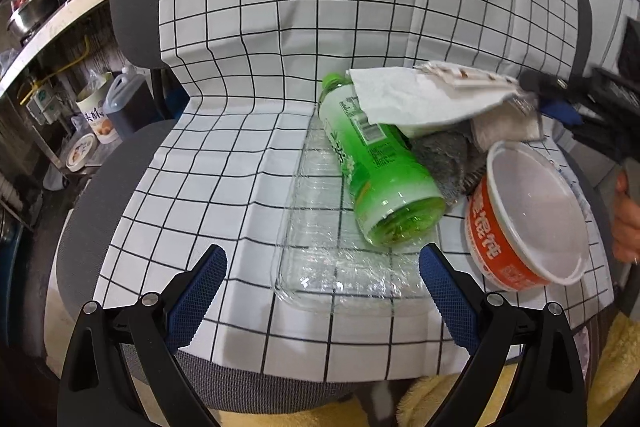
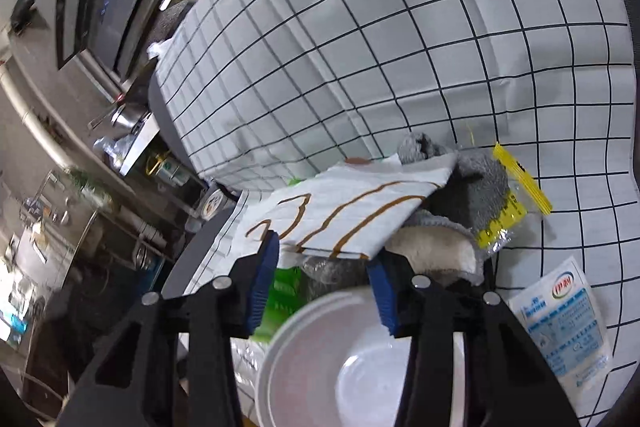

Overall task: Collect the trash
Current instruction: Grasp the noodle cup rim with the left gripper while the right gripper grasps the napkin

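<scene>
A: The right gripper point(image 2: 324, 259) has its jaws half closed on the napkin point(image 2: 344, 211) over the bottle point(image 1: 380, 163).
B: It may slip free; only the edge is pinched. The left gripper point(image 1: 322, 267) stands wide open, empty, before the clear tray point(image 1: 320, 267).

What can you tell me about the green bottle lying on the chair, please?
The green bottle is translucent plastic with a white-and-green printed label and a barcode. It lies on its side on the checked cloth, cap toward the backrest, base toward the camera, partly over a clear plastic tray. A white paper napkin covers its shoulder; grey cloth sits beside it.
</scene>
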